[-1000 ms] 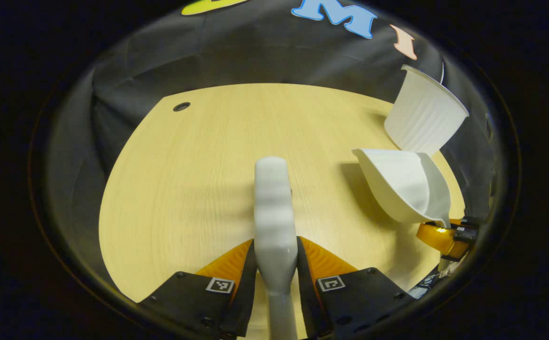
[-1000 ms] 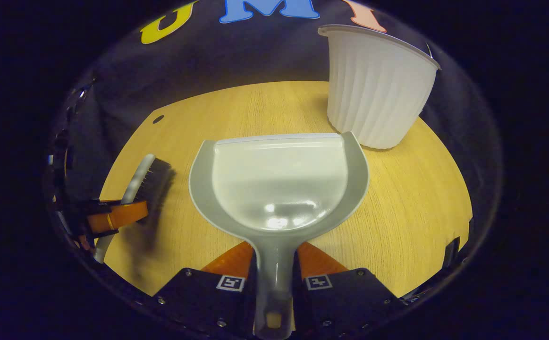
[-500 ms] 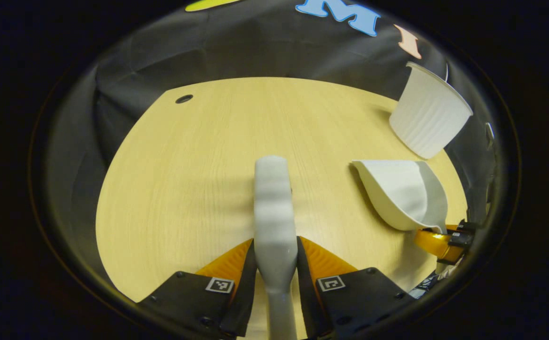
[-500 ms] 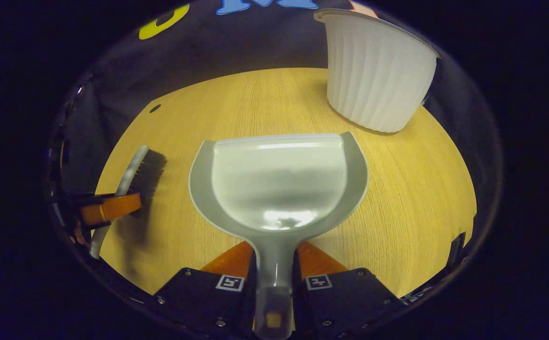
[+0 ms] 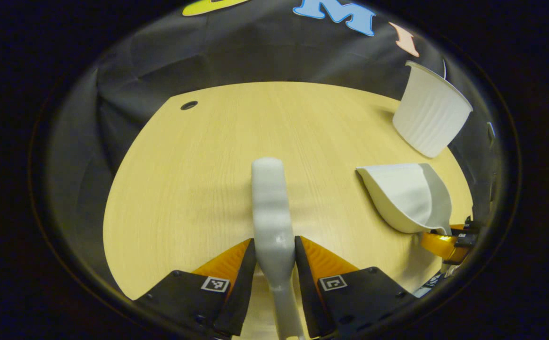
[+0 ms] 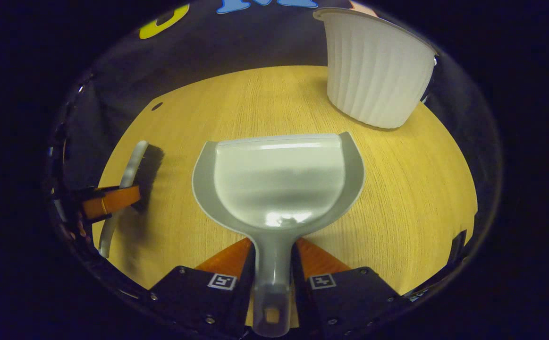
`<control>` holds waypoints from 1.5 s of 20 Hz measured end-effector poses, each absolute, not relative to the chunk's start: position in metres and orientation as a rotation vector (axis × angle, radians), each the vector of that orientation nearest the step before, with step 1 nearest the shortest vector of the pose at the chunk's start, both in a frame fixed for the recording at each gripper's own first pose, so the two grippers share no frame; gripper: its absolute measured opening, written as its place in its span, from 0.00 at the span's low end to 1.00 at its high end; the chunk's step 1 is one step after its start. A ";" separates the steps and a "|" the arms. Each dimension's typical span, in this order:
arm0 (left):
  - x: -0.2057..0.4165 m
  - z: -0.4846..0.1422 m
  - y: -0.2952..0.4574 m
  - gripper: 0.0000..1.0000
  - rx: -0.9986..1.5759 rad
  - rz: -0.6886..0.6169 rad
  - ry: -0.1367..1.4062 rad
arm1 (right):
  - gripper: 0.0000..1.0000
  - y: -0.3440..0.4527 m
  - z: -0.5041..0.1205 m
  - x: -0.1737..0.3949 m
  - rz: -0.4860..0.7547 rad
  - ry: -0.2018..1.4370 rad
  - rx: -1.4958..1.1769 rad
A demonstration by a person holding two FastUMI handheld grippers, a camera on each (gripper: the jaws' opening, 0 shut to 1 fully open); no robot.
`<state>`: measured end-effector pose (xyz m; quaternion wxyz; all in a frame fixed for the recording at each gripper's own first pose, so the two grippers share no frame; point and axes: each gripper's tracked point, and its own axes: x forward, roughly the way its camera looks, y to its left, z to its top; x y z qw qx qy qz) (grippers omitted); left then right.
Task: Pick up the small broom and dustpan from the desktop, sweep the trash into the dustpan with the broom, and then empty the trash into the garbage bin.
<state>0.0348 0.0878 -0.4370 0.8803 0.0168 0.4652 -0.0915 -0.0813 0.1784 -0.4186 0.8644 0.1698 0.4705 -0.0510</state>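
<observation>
In the left gripper view my left gripper (image 5: 274,257) is shut on the grey handle of the small broom (image 5: 270,208), which points forward over the wooden desktop (image 5: 198,179). The right gripper view shows that broom (image 6: 135,165) with its dark bristles at the far left, held by the orange fingers (image 6: 111,200). My right gripper (image 6: 273,257) is shut on the handle of the grey dustpan (image 6: 279,179), whose pan lies level and holds no trash that I can see. The dustpan (image 5: 409,193) also appears at the right of the left gripper view, near the white ribbed garbage bin (image 5: 430,118).
The white ribbed garbage bin (image 6: 373,71) stands on the desktop (image 6: 420,189) ahead and right of the dustpan. A small round hole (image 5: 189,105) sits near the table's far left corner. Black cloth walls close the booth behind the table.
Both tools have pulled back slightly from the bin toward the near edge. The broom has shifted a little lower and left in the right gripper view. Both grips are unchanged.
</observation>
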 end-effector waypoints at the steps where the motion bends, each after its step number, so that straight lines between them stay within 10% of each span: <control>1: 0.035 -0.437 0.088 0.55 0.034 -0.191 0.965 | 0.58 0.178 -0.418 -0.081 -0.107 0.979 0.354; 7: 0.047 -0.416 0.090 1.00 0.036 -0.189 0.876 | 0.98 0.164 -0.392 -0.085 -0.118 0.922 0.362; 30: 0.016 -0.141 0.059 0.96 -0.062 -0.089 -0.012 | 0.97 0.079 -0.160 -0.107 -0.205 0.048 0.034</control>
